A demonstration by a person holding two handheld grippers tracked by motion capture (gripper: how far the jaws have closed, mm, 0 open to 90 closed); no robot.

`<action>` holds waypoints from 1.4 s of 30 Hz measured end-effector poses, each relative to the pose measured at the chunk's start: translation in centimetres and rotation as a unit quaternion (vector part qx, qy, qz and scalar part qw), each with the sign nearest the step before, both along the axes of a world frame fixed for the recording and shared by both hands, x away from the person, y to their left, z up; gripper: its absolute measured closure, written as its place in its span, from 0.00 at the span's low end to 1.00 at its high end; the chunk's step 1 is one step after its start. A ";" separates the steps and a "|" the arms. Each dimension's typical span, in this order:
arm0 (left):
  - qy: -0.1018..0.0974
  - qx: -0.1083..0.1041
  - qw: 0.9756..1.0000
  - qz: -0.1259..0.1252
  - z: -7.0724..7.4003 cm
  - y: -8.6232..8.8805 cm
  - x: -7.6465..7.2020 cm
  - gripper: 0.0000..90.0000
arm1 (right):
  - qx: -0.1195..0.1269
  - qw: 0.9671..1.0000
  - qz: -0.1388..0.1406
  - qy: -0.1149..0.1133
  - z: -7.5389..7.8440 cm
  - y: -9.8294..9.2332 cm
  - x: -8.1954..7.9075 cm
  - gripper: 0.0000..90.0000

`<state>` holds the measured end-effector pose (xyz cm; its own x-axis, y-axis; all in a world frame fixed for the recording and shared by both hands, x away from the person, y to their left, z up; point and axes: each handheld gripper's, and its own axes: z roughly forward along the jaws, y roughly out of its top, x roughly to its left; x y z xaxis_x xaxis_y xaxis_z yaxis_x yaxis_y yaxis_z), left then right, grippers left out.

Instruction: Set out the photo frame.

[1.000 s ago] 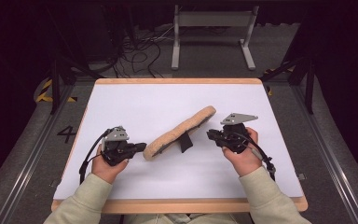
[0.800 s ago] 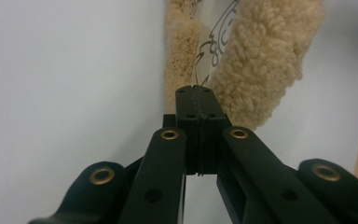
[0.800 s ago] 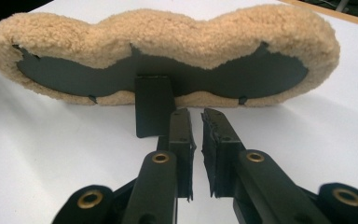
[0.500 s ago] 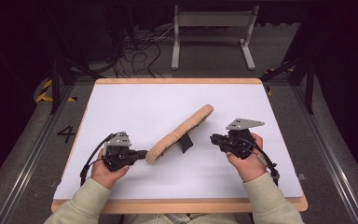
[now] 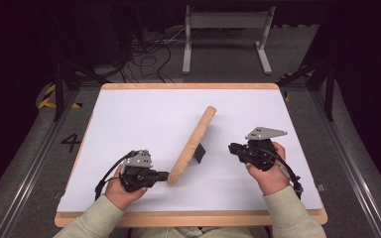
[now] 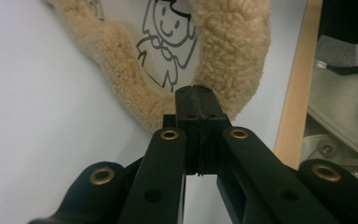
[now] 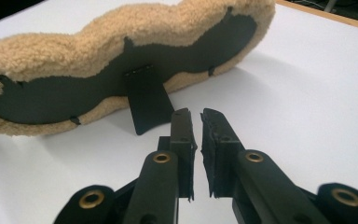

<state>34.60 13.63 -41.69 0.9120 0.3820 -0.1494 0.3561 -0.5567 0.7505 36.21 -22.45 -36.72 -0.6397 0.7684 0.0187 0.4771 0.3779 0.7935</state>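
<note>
A long picture frame with a tan fleece border [image 5: 193,144] stands on the white table on its black back stand [image 5: 199,152], running from near left to far right. My left gripper [image 5: 164,175] is shut, its tips against the frame's near end. In the left gripper view the closed jaws [image 6: 195,91] touch the fleece rim [image 6: 233,46] beside a cartoon drawing [image 6: 168,42]. My right gripper [image 5: 232,148] sits right of the frame, apart from it. Its jaws [image 7: 198,114] are nearly together with a thin slit, holding nothing, and point at the black back [image 7: 121,88] and stand [image 7: 147,105].
The white tabletop [image 5: 129,114] has a wooden rim [image 5: 188,218] along the near edge. A metal stand [image 5: 225,29] and loose cables [image 5: 144,49] lie on the floor beyond the far edge. A pale green sleeve [image 6: 340,107] is close behind the left gripper.
The left gripper moved nearer and rightward with the frame's near end. The frame swung round, its far end going left, so it now points more away from me. The right gripper barely shifted.
</note>
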 end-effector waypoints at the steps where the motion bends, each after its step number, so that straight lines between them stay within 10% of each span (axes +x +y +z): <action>1: 0.000 -0.001 1.000 -0.007 0.0 -0.4 -0.2 1.00 | -0.003 1.000 0.001 0.000 0.1 0.0 -0.1 0.92; 23: 0.013 0.003 0.998 -0.068 -0.7 -4.7 -1.8 1.00 | 0.035 0.999 0.015 -0.032 1.1 -0.5 -0.7 0.79; 42: 0.007 0.015 0.997 -0.072 -0.8 -5.4 -1.9 0.94 | 0.032 0.999 0.020 -0.003 1.9 1.3 -0.8 0.65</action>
<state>32.68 8.19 -42.48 0.9557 0.2510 -0.1536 0.2811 -0.6244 0.7287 35.40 -21.14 -34.86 -0.6699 0.7398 0.0631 0.4573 0.3442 0.8200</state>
